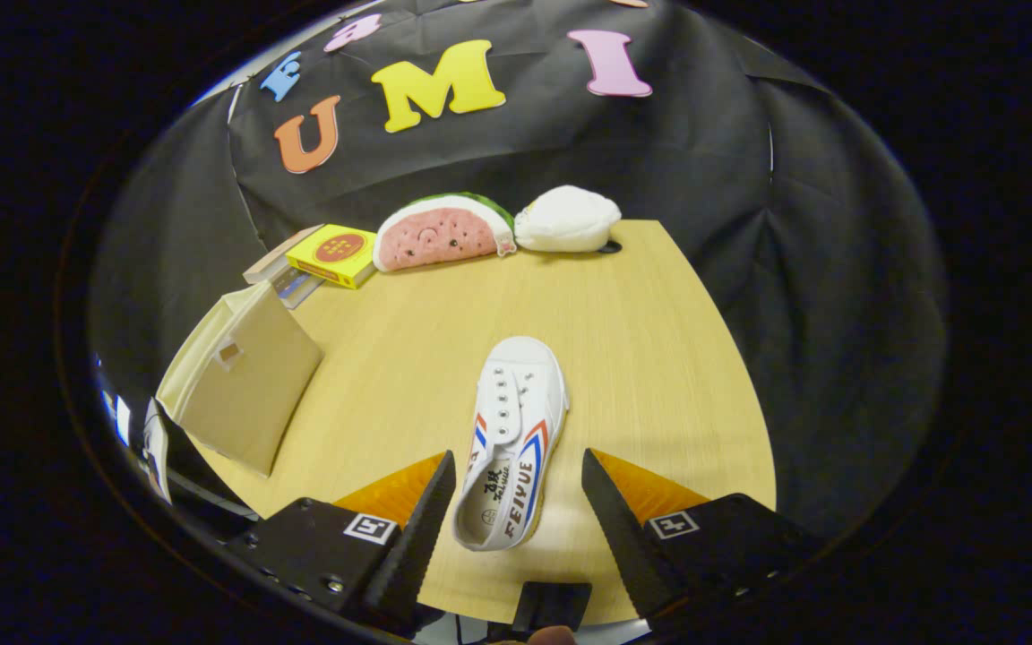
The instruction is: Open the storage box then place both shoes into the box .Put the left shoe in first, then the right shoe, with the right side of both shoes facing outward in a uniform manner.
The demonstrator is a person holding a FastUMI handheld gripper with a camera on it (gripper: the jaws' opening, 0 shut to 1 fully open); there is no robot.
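Wooden worktop (641,340) held a white shoe (511,439) at lower centre, heel between the open jaws of the gripper (516,502), storage box (243,385) at left; closing squarely on the heel seemed wisest.

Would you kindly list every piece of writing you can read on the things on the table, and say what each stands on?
"FEIYUE": on the side of the white shoe, whose heel lies between the fingers of the open gripper.
Print on that shoe's insole: too small to read.
Red emblem on the yellow box beyond the shoe: too blurred to read.
Square markers on the gripper: patterns, no words.
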